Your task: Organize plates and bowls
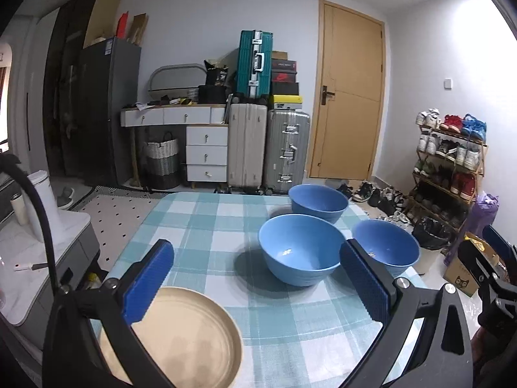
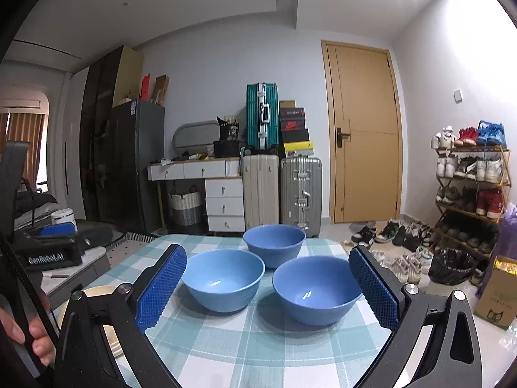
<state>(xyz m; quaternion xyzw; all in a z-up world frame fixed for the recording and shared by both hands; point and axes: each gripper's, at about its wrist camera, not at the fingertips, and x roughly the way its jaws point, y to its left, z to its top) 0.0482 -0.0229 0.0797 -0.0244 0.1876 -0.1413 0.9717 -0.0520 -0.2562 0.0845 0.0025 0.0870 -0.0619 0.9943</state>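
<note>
Three blue bowls stand on the checked tablecloth [image 1: 200, 223]: a middle bowl [image 1: 300, 249] [image 2: 223, 278], a far bowl [image 1: 318, 202] [image 2: 274, 245] and a right bowl [image 1: 386, 247] [image 2: 316, 289]. A beige plate [image 1: 190, 336] [image 2: 97, 294] lies at the near left of the table. My left gripper [image 1: 258, 278] is open above the near table, its left finger over the plate's rim. My right gripper [image 2: 268, 287] is open, with the middle and right bowls just beyond its fingers. Neither holds anything.
Left of the table stands a grey and white cabinet [image 1: 48, 258] with a white canister [image 1: 42, 203]. Past the table are suitcases [image 1: 268, 148], drawers [image 1: 206, 155], a door [image 1: 349, 97], a shoe rack [image 1: 452, 165], floor shoes and a cardboard box [image 2: 494, 294]. A hand [image 2: 22, 333] shows at the left.
</note>
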